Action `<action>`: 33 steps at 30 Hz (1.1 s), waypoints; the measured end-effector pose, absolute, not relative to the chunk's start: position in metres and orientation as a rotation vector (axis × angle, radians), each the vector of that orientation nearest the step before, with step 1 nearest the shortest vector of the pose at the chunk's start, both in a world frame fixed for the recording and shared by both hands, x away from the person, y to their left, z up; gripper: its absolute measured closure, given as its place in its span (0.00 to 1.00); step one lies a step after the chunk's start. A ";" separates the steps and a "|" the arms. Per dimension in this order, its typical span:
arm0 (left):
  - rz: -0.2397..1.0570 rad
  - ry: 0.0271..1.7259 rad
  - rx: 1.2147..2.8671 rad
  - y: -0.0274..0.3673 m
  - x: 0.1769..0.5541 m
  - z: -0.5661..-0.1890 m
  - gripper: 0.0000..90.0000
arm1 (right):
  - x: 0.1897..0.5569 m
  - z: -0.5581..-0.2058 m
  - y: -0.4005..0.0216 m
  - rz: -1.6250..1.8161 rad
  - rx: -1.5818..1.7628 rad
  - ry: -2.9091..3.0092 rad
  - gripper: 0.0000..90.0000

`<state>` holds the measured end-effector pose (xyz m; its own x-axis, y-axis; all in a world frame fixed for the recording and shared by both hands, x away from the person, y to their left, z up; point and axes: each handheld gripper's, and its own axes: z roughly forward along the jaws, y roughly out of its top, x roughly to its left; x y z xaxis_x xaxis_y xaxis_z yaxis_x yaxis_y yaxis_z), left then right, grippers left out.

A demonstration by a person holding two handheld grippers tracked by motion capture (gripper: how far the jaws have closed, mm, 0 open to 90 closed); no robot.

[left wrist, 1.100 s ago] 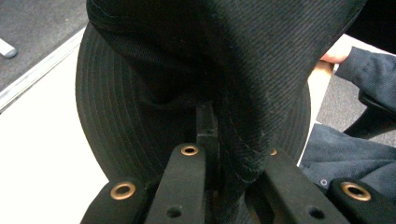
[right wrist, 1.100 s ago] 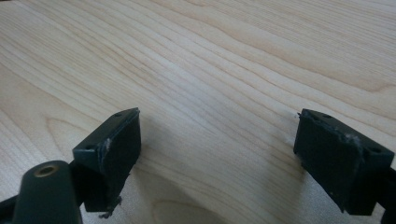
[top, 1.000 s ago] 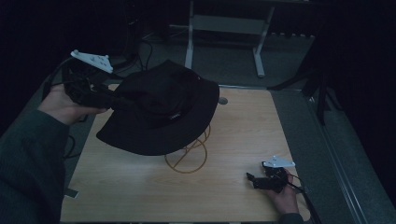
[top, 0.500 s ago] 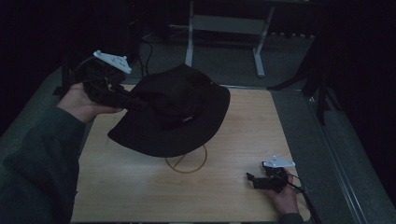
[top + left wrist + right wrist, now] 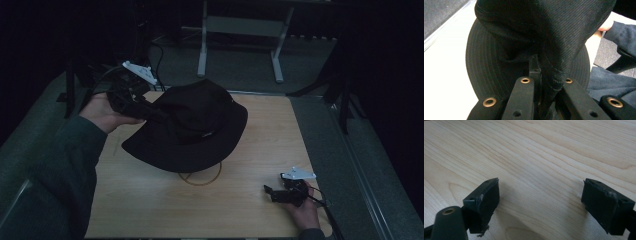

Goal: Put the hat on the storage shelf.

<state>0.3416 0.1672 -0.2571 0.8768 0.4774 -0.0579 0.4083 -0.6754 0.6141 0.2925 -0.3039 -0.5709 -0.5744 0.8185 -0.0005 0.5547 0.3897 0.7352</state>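
Up at the left of the high view, the left gripper [image 5: 150, 111] is clamped on the edge of a black bucket hat [image 5: 192, 127], its jaws pinched together on a fold of the fabric; the left gripper view shows the dark twill bunched between the jaws, with the stitched brim [image 5: 480, 67] spreading out behind; the hat is held over the wooden surface [image 5: 260, 150], its brim tilted down toward the near side, above a thin wire ring [image 5: 202, 176] that lies on the wood and partly shows under the brim; a small pale label [image 5: 208, 134] sits on the hat's crown just above the brim, too small and dim for any writing to be read; the left hand [image 5: 102, 112] wraps the gripper body, a dark green sleeve [image 5: 65, 165] running down to the bottom edge. At the near right corner, the right gripper [image 5: 272, 192] rests low on the surface in the right hand [image 5: 302, 207], well apart from the hat; its jaws stand wide apart with bare wood grain between them in the right gripper view, the pads [image 5: 486, 195] worn and scuffed.
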 end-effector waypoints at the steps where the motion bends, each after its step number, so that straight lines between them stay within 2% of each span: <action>1: 0.142 0.637 2.403 0.166 0.342 -0.259 0.98 | 0.292 -0.571 -0.304 1.002 1.189 2.290 0.16; 12: 0.140 0.655 2.419 0.151 0.351 -0.277 0.94 | 0.293 -0.571 -0.304 1.003 1.187 2.291 0.16; 18: 0.138 0.682 2.437 0.143 0.357 -0.291 0.80 | 0.292 -0.571 -0.304 1.005 1.191 2.290 0.16; 23: 0.081 0.762 2.400 0.152 0.361 -0.299 0.59 | 0.292 -0.571 -0.304 1.005 1.192 2.289 0.16; 25: 0.125 0.777 2.375 0.157 0.359 -0.297 0.44 | 0.292 -0.571 -0.304 1.005 1.192 2.289 0.16; 27: 0.142 0.794 2.355 0.164 0.357 -0.295 0.36 | 0.292 -0.571 -0.304 1.004 1.192 2.290 0.16; 29: 0.159 0.811 2.344 0.171 0.355 -0.294 0.31 | 0.292 -0.571 -0.304 1.004 1.191 2.289 0.16; 33: 0.209 0.846 2.325 0.187 0.347 -0.292 0.31 | 0.292 -0.571 -0.304 1.005 1.191 2.289 0.16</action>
<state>0.3472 0.1866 -0.2924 0.7795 0.6228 -0.0676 0.5197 -0.5827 0.6247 0.2924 -0.3037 -0.5709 -0.5741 0.8188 0.0008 0.5550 0.3884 0.7356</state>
